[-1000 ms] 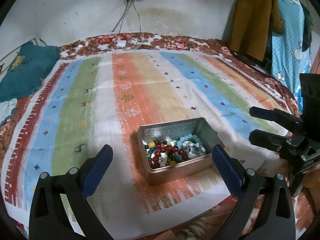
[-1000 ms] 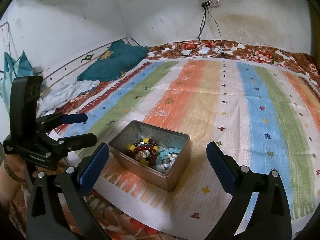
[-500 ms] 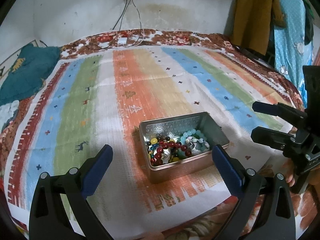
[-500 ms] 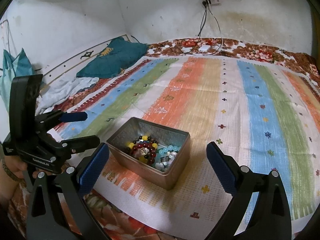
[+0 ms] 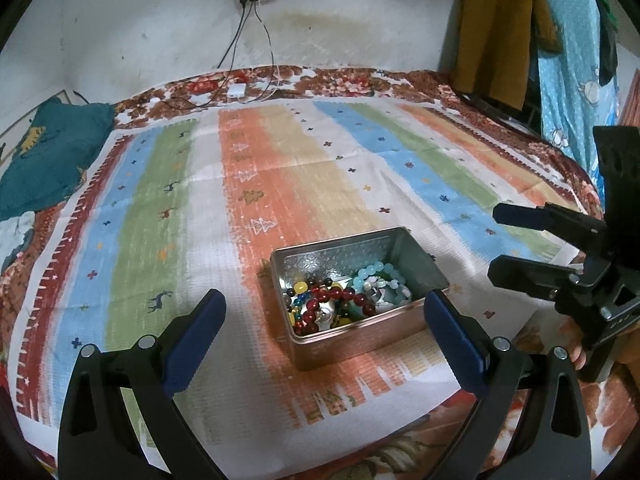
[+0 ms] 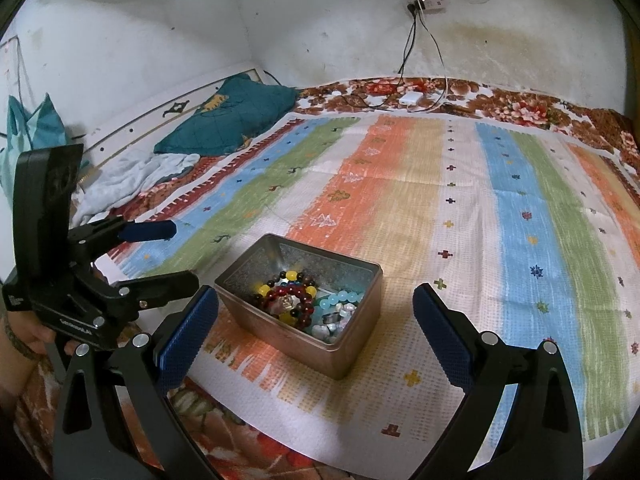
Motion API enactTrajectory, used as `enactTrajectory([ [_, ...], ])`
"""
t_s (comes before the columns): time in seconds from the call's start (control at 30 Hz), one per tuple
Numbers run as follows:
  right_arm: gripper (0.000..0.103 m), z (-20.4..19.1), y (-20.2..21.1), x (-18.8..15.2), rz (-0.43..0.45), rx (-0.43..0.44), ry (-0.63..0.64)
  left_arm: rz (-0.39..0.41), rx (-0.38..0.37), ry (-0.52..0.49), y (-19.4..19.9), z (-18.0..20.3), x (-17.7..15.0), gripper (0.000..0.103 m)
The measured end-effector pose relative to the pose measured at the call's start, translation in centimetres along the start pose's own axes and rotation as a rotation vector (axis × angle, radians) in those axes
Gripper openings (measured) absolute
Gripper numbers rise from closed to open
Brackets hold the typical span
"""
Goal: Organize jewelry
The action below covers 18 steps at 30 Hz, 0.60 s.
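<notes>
An open metal tin (image 5: 360, 340) sits near the front edge of a striped cloth. It holds a dark red bead bracelet (image 5: 332, 296), a light blue bead bracelet (image 5: 380, 274) and small yellow and silver pieces. My left gripper (image 5: 324, 295) hovers open just short of the tin, its blue pads either side of it. My right gripper (image 5: 494, 242) shows at the right, open and empty. From the right wrist, the tin (image 6: 280, 332) lies between my open right gripper (image 6: 315, 291) fingers, with the left gripper (image 6: 185, 254) open at the left.
The striped cloth (image 5: 280, 184) covers a floral bedspread. A teal pillow (image 6: 232, 124) and a crumpled pale cloth (image 6: 132, 176) lie at the far left. A white charger (image 6: 412, 98) with cables rests by the wall. Clothes (image 5: 492, 28) hang at the right.
Both wrist views have shifted only slightly toward the tin. The tin has stayed put on the cloth and both grippers have stayed open.
</notes>
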State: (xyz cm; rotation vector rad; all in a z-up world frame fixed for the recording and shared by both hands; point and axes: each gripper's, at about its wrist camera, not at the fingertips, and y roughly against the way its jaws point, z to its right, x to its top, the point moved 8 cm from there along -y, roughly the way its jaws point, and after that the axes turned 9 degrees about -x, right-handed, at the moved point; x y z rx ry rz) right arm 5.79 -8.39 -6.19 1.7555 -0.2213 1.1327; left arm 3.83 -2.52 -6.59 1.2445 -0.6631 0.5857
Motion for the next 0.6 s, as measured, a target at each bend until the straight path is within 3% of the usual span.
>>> enactTrajectory([
  [0.33,0.099,-0.15,0.09,-0.06,0.002,0.01,0.0,0.012,-0.003,0.026,0.22,-0.39,0.15,0.097],
  [0.43,0.099,-0.13,0.03,-0.03,0.002,0.01,-0.002,-0.007,0.03,0.038,-0.17,-0.83,-0.03,0.097],
  [0.6,0.099,-0.24,-0.2,-0.05,-0.005,0.005,-0.003,-0.005,0.004,0.052,-0.09,-1.06,-0.08,0.097],
])
